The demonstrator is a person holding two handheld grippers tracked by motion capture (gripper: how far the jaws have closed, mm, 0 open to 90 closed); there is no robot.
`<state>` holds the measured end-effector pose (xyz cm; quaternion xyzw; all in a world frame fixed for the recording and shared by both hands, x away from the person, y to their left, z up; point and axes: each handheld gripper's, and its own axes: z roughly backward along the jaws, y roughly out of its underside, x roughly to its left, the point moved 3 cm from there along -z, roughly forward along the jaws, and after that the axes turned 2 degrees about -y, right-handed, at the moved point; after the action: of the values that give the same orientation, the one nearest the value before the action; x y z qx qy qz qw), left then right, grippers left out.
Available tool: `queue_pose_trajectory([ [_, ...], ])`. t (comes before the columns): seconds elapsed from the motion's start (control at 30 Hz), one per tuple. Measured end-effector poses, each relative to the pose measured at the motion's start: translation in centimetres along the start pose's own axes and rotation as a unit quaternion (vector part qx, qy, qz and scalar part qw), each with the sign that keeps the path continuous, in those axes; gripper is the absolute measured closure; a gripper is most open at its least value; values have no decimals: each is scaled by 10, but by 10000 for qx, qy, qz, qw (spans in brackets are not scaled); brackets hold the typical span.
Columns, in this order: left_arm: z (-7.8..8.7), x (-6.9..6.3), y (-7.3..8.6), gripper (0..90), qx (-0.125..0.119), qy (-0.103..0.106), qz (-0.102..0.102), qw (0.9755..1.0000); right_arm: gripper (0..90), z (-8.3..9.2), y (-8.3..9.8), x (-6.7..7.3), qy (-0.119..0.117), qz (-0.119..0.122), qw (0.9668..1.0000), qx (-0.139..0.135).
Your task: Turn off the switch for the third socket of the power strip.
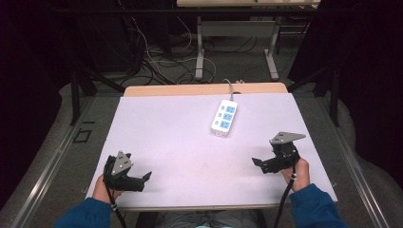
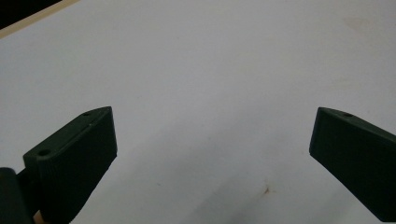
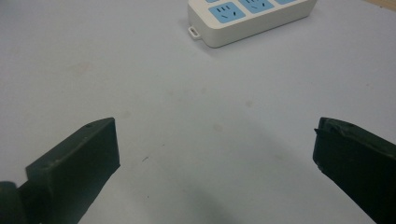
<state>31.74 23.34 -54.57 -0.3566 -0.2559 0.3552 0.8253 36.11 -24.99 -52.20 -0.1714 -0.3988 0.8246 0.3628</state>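
Left claw [image 1: 142, 179] and right claw [image 1: 259, 164] gape wide, empty, near the power strip [image 1: 225, 117].

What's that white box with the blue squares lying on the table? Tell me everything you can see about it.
It is a power strip: a long white block, plastic by its look, with three blue socket panels in a row on top. It lies flat on the pale table cover, toward the far edge, right of the middle and turned slightly aslant. A grey cord leaves its far end and runs off over the table's back edge. The near end has a small hanging loop. Nothing is plugged in, and nothing but the cover touches it.
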Motion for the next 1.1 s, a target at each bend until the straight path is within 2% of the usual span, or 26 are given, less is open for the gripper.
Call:
queue_pose_trajectory([
  [0.2, 0, 1, -1, 8, -21, -44, -38, 10000, 0, -5, -7, -3, -9, 3, 10000, -23],
  [0.4, -2, 1, -1, 8, -47, -4, 18, 10000, 0, -10, -15, -5, -60, -13, 10000, -39],
  [0.6, -2, 1, -2, 8, -41, -3, -25, 10000, 0, -19, -26, -5, -86, 14, 9999, -61],
  [0.83, -5, 1, -2, 7, -20, 5, 65, 10000, 0, -27, -36, -10, -165, 5, 9998, -147],
  [1.0, -4, 2, -2, 6, 11, -48, -68, 10000, 0, -32, -42, -13, -157, 33, 9998, -123],
  [1.07, -5, 1, -2, 6, 16, 12, 0, 10000, 0, -33, -44, -13, -135, 41, 9998, -145],
  [1.1, -5, 2, -2, 6, 1, -29, -48, 10000, 0, -34, -45, -14, -163, 45, 9998, -130],
])
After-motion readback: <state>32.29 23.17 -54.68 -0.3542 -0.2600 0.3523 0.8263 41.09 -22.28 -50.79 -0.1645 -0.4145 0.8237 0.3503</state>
